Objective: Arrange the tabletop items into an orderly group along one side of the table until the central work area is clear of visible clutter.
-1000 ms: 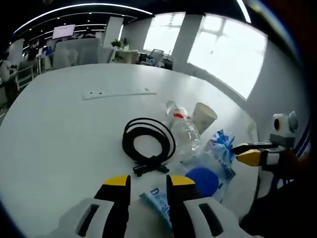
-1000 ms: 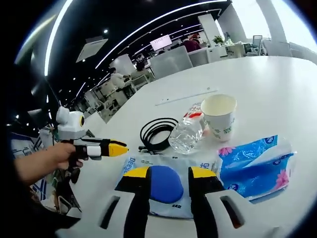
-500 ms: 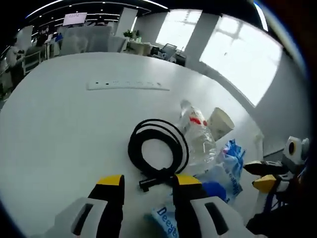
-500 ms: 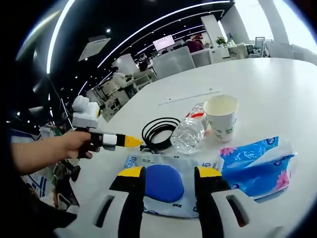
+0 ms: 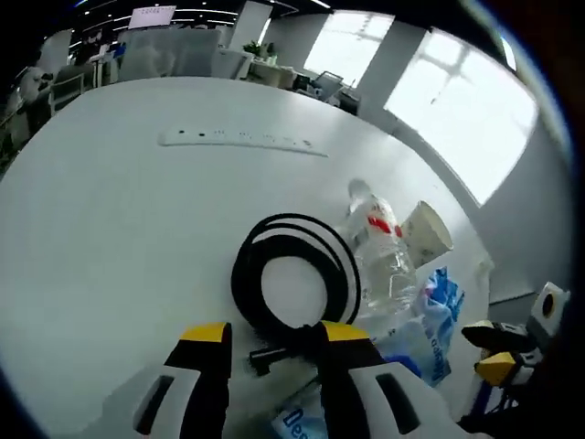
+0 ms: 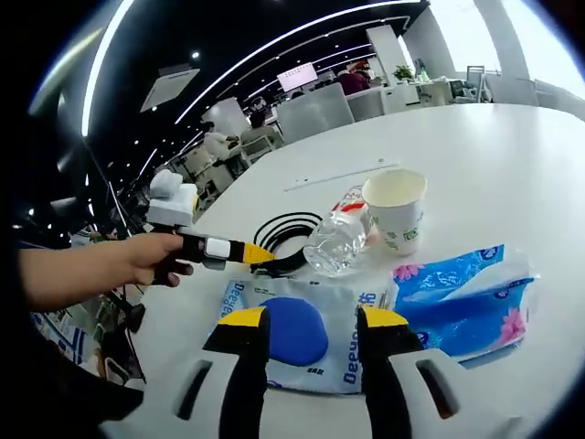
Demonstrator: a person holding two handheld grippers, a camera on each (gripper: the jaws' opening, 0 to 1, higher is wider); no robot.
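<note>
Just ahead of my left claw [image 5: 265, 337], spread open, lies the coiled black cable [image 5: 291, 279], its plug end between the jaws.

Wipes pack [image 6: 302, 325], near edge of counter [image 6: 475, 146]: blue lettering "Dee…", remainder unreadable. Bottle [image 6: 336, 240]: red label, print illegible. Paper cup [image 6: 395, 210]: small green mark, illegible.

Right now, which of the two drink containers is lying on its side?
The clear plastic bottle with the red label lies on its side beside the black cable coil; the paper cup next to it stands upright, mouth open.
</note>
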